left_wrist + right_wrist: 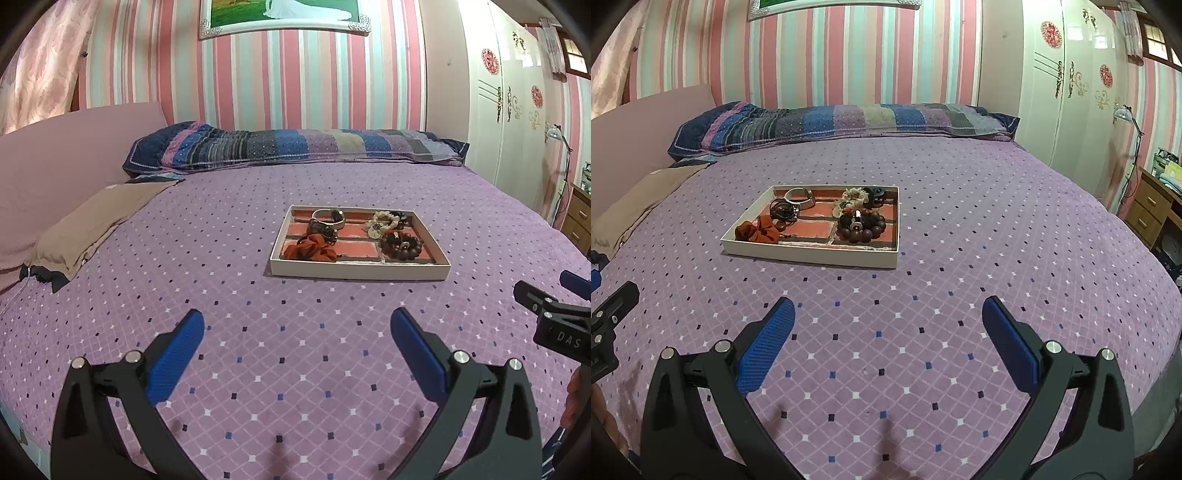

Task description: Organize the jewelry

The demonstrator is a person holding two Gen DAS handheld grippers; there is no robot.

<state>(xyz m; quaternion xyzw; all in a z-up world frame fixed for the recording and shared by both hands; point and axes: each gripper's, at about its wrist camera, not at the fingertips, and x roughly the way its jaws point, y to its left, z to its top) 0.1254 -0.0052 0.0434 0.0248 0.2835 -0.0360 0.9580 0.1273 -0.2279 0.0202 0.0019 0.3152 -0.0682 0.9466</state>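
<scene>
Left gripper [297, 347] low and near, aimed toward the far side, blue pads [175, 356] spread wide, nothing between them. Right gripper [888, 341] likewise low and near, jaws wide apart and empty, blue pads [1010, 345] angled outward. Both side by side, level, well apart; each glimpsed at the edge of the other's view.

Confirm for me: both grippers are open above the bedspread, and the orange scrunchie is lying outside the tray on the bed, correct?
Not quite. The orange scrunchie lies inside the tray, in its near-left corner, as the right wrist view shows. The rest holds: the left gripper and right gripper are both open above the bedspread.
</scene>
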